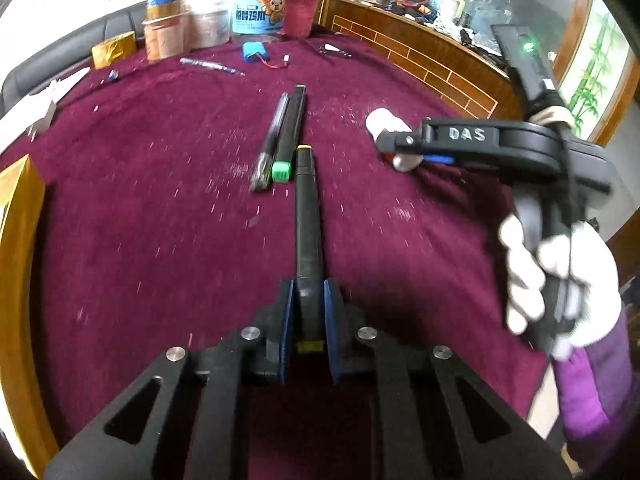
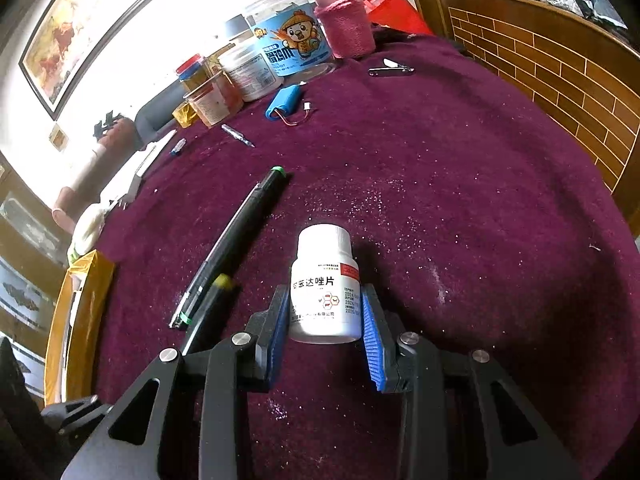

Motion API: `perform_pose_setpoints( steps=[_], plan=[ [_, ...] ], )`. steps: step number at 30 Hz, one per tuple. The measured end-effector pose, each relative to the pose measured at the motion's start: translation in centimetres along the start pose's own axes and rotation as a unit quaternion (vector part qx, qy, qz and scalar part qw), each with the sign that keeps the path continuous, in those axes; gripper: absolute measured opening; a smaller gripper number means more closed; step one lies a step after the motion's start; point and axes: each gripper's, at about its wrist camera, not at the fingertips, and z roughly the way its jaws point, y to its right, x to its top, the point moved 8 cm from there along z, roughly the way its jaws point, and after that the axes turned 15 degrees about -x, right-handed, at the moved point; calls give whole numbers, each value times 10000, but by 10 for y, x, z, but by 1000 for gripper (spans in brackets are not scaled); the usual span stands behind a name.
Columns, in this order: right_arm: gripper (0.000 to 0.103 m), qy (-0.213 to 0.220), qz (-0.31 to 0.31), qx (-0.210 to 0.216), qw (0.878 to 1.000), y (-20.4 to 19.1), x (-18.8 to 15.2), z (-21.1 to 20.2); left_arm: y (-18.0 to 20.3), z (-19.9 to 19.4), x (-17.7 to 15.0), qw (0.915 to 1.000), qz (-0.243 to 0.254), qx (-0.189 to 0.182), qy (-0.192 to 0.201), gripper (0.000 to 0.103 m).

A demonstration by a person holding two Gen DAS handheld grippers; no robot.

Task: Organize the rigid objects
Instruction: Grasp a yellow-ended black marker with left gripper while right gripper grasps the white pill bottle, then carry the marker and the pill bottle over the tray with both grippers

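My left gripper (image 1: 308,312) is shut on a black marker with yellow ends (image 1: 307,216), pointing forward over the purple tablecloth (image 1: 160,240). Just ahead lie a black marker with green ends (image 1: 290,132) and a dark pen (image 1: 272,140), side by side. My right gripper (image 2: 326,320) is shut on a white pill bottle (image 2: 325,280), upright on the cloth; it shows in the left wrist view (image 1: 400,148) at right. In the right wrist view the green-ended marker (image 2: 236,240) and the yellow-ended marker (image 2: 212,300) lie left of the bottle.
Jars, tape rolls and a pink flask (image 1: 302,4) crowd the far edge. A blue battery pack (image 1: 256,51), a pen (image 1: 212,66) and nail clippers (image 2: 390,69) lie near them. A yellow box (image 1: 16,248) sits at the left edge. A wooden counter (image 1: 420,52) stands at right.
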Motion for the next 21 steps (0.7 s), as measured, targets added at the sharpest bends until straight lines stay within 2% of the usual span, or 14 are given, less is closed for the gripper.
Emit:
perform_pose_setpoints(
  steps=[4, 5, 6, 8, 10, 12, 14, 15, 16, 17, 18, 21],
  plan=[
    [31, 13, -35, 44, 10000, 2, -3, -3, 13, -6, 1, 9997, 195, -46, 149, 14],
    [31, 2, -52, 44, 10000, 2, -4, -3, 17, -4, 6, 9993, 319, 103, 182, 22],
    [31, -12, -64, 42, 10000, 1, -4, -4, 18, 2, 13, 9989, 373, 207, 206, 36],
    [32, -63, -110, 25, 9999, 1, -5, -4, 18, 14, 24, 9983, 452, 260, 247, 52],
    [36, -138, -111, -6, 9998, 2, -5, -5, 19, 33, 30, 9968, 634, 468, 106, 53],
    [38, -176, -110, -51, 9998, 2, -5, -6, 20, 49, 26, 9959, 759, 492, -94, 53],
    [39, -156, -127, -98, 9997, 2, -3, -9, 22, 49, 28, 9959, 789, 446, -62, 51],
    [39, -152, -139, -112, 9997, 2, -3, -10, 20, 49, 27, 9972, 686, 294, -60, 44],
    [39, -154, -160, -135, 9997, 1, -2, -10, 17, 46, 26, 9976, 626, 295, -24, 38],
    [39, -158, -174, -159, 9996, 0, -2, -10, 14, 43, 26, 9979, 568, 309, 2, 22],
    [39, -165, -189, -182, 9995, -2, -2, -10, 9, 39, 26, 9986, 457, 279, 31, 12],
    [39, -166, -248, -250, 9992, -8, 0, -8, -2, 30, 22, 9998, -6, -136, 120, 12]
  ],
)
